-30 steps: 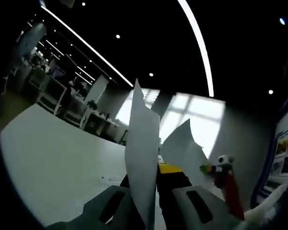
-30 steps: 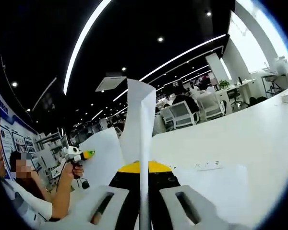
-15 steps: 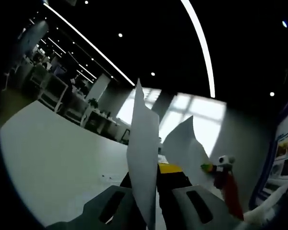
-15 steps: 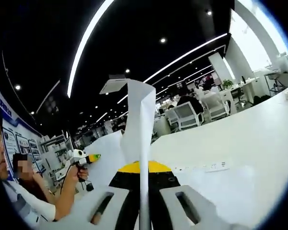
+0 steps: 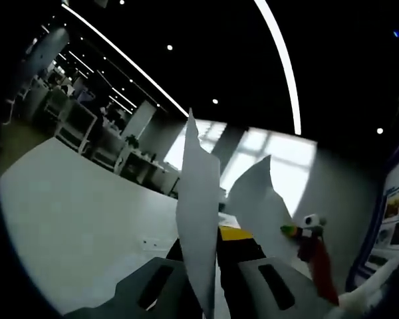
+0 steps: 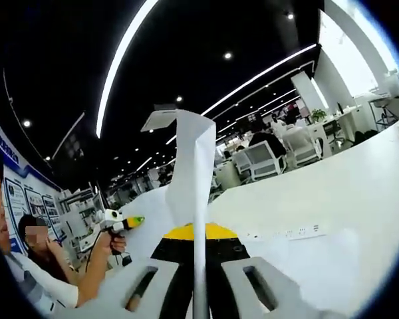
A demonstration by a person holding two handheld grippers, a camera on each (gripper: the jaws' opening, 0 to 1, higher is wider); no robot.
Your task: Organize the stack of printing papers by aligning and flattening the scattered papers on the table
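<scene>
In the left gripper view my left gripper (image 5: 211, 292) is shut on white printing paper (image 5: 198, 212) that stands edge-on between the jaws. A second white sheet (image 5: 256, 199) rises to its right, toward my right gripper (image 5: 289, 231), which a hand holds. In the right gripper view my right gripper (image 6: 199, 292) is shut on white paper (image 6: 194, 179), upright and folded over at its top. My left gripper (image 6: 134, 219) comes in from the left, held in a person's hand. Both grippers hold the paper up above the white table (image 6: 346, 186).
A flat white sheet (image 6: 312, 262) lies on the table near a white power strip (image 6: 289, 233). Another power strip (image 5: 148, 244) sits on the table in the left gripper view. Office chairs and desks (image 6: 279, 149) stand beyond the table's far edge. A person (image 6: 36, 266) is at the left.
Both views have shifted slightly with the hands. In the right gripper view the left gripper sits a little further right and lower. The paper stays clamped in both grippers.
</scene>
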